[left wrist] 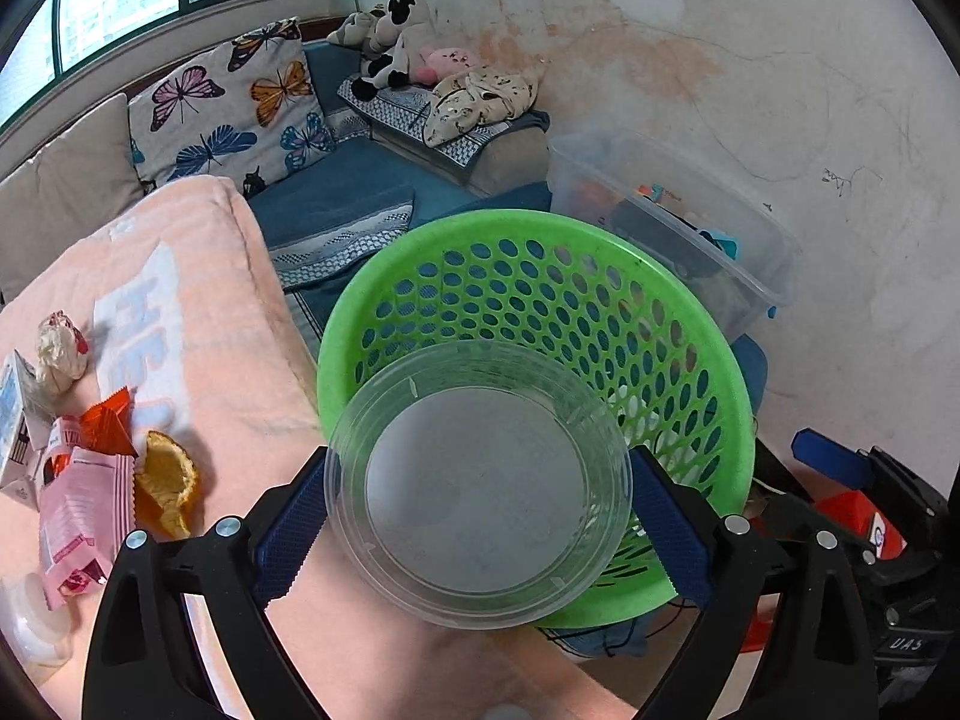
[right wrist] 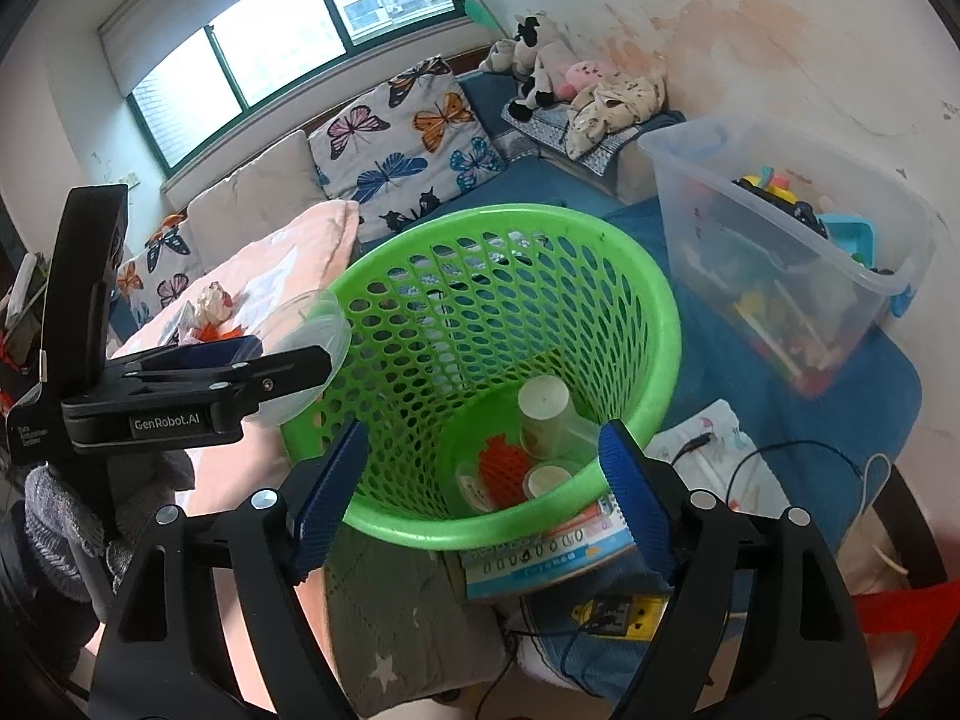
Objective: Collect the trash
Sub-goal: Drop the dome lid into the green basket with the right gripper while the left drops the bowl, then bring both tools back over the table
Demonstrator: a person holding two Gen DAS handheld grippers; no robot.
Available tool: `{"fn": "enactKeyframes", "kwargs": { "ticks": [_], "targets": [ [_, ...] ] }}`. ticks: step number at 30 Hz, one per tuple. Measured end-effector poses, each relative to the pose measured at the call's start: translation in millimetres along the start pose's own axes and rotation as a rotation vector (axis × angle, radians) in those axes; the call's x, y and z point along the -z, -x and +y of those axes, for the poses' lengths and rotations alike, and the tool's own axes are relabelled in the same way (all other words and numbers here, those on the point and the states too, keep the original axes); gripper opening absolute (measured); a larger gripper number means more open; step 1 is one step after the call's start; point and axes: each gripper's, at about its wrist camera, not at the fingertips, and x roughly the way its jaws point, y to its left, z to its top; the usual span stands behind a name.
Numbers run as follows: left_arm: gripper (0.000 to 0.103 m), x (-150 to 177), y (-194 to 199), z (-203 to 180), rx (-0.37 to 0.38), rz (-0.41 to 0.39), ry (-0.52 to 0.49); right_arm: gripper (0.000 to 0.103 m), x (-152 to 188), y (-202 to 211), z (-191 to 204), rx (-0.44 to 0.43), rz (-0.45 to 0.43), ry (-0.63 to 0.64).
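Note:
My left gripper (left wrist: 480, 480) is shut on a clear plastic bowl (left wrist: 474, 408), its blue pads pressing both sides of the rim. The bowl hangs over the near rim of the green mesh basket (left wrist: 540, 228). In the right wrist view my right gripper (right wrist: 483, 441) stands open above the basket (right wrist: 660, 312), with nothing between its fingers. Two paper cups (right wrist: 546, 414) and a red-orange wrapper (right wrist: 504, 462) lie in the bottom. The left gripper (right wrist: 282, 357) with the bowl (right wrist: 312, 330) shows at the basket's left rim. An orange peel (left wrist: 168, 486), a pink packet (left wrist: 78, 516), an orange wrapper (left wrist: 108, 426) and crumpled paper (left wrist: 60, 348) lie on the pink blanket (left wrist: 198, 312).
A clear storage box (right wrist: 780, 228) of toys stands right of the basket. A butterfly cushion (right wrist: 414, 144) and soft toys (right wrist: 540, 54) are on the blue sofa behind. A booklet (right wrist: 540, 558), a yellow power strip (right wrist: 612, 612) and cables lie near the basket's base.

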Motion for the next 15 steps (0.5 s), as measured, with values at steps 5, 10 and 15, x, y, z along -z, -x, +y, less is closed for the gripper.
{"fn": "enactKeyframes", "kwargs": {
  "ticks": [5,10,15],
  "targets": [
    [0.093,3.1,9.3,1.4,0.03,-0.027,0.001,0.079,3.4,2.8,3.2,-0.006,-0.001,-0.003],
    [0.093,4.6,18.3,2.4,0.03,-0.039,-0.004,0.079,3.2,8.1,8.4,-0.013,-0.012,-0.001],
    [0.093,14.2,39.5,15.6,0.016,-0.072,0.005,0.079,2.5,14.9,18.8,-0.024,-0.02,0.02]
  ]
}}
